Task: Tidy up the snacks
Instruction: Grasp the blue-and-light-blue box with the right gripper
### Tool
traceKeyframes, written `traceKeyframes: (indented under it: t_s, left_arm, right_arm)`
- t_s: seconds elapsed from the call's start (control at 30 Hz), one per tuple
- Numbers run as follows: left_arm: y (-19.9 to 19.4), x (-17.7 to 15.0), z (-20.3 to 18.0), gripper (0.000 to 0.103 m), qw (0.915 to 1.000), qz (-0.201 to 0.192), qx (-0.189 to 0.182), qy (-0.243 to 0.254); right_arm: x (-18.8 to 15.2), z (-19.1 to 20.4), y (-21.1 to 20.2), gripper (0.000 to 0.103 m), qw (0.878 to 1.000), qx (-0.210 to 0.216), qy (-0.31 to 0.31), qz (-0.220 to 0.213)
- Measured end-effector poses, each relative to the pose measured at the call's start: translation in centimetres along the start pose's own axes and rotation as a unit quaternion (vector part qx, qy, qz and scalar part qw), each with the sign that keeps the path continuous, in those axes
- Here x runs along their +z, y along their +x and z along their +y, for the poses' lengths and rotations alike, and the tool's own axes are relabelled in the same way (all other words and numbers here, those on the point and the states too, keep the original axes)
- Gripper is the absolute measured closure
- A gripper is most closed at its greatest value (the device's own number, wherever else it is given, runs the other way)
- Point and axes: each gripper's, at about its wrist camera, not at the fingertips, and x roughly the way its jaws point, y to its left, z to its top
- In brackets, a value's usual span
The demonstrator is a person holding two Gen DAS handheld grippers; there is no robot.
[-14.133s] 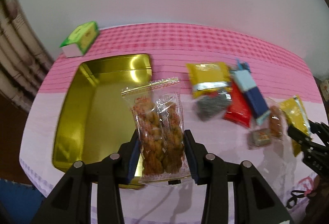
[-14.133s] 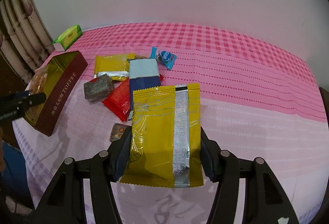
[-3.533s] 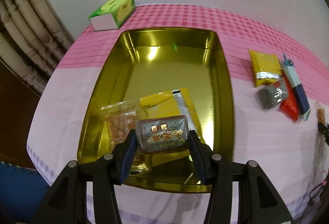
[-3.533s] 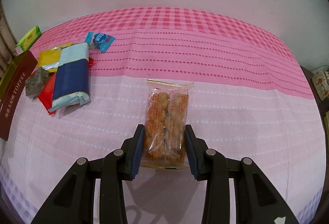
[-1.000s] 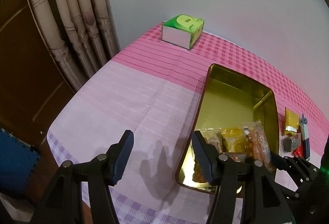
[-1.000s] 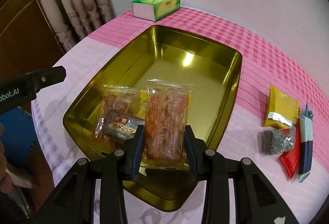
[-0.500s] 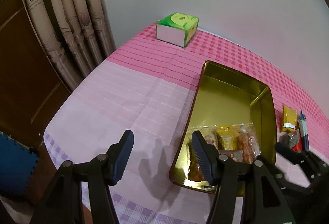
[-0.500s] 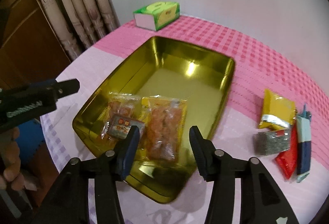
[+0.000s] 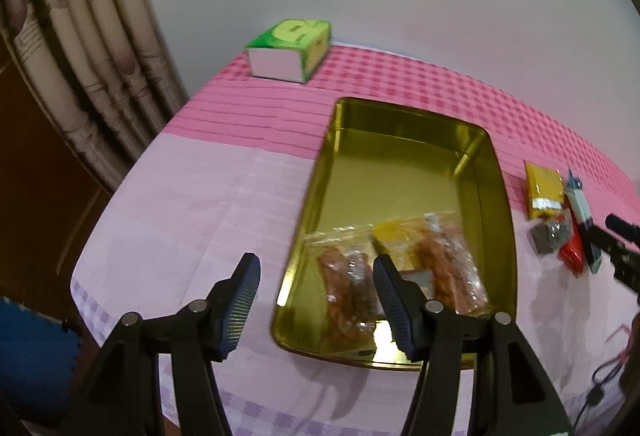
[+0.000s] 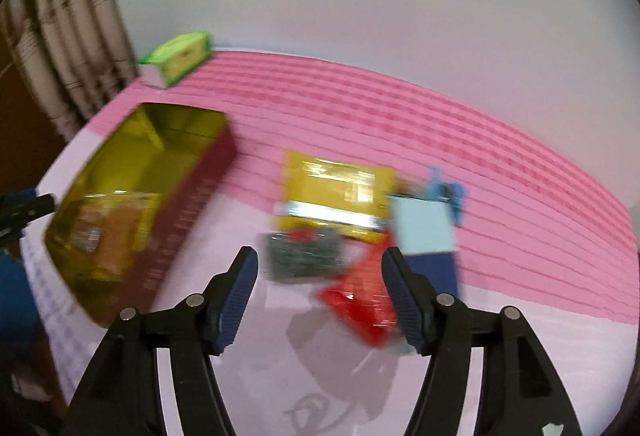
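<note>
While both grippers are empty with jaws spread, the right gripper (image 10: 320, 296) hangs over the loose pile right of the gold tin (image 9: 404, 115), likely picking next. Left gripper (image 9: 316, 300) sits at the tin's near-left rim. Crinkly clear biscuit packs (image 9: 448, 268) lie in its near end; a yellow foil pouch (image 10: 336, 195), grey packet (image 10: 304, 260) and glossy red packet (image 10: 360, 300) wait outside.

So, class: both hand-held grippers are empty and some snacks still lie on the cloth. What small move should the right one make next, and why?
Probably lower the right hand-held gripper onto the red packet and close. Its jaws are open and empty, the packet lies almost between them, and it sits outside the gold tin, which already holds several snacks.
</note>
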Motion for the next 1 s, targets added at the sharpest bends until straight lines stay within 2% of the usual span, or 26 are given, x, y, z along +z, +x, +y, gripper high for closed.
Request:
traceKeyframes:
  t_s: [0.1, 0.27, 0.4, 0.63, 0.83, 1.0]
  left_arm:
    - [-0.2, -0.2, -1.3, 0.043, 0.9998, -0.005, 0.000, 0.022]
    - [-0.5, -0.2, -2.9, 0.043, 0.9984, -0.022, -0.014, 0.051]
    - [-1.1, -0.5, -4.4, 0.043, 0.9963, -0.037, -0.030, 0.071]
    - [-1.3, -0.8, -8.3, 0.043, 0.9910, -0.035, -0.043, 0.122]
    - [-0.7, -0.9, -12.3, 0.043, 0.9833, -0.023, -0.060, 0.171]
    - [0.4, -1.1, -15.8, 0.043, 0.9740, -0.009, -0.084, 0.210]
  right_arm:
    - [-0.4, -3.2, 1.0, 0.039, 1.000, -0.006, 0.015, 0.008]
    - [-1.1, -6.2, 2.5, 0.034, 1.000, -0.001, 0.022, 0.020]
    - [-1.1, -7.3, 3.7, 0.033, 0.999, 0.010, 0.025, 0.021]
    - [-1.2, -7.9, 5.0, 0.033, 0.999, 0.038, 0.026, 0.024]
    - [-1.7, -8.6, 5.8, 0.037, 0.997, 0.055, 0.036, 0.029]
    - [-1.8, -9.2, 5.8, 0.052, 0.996, 0.075, 0.050, 0.024]
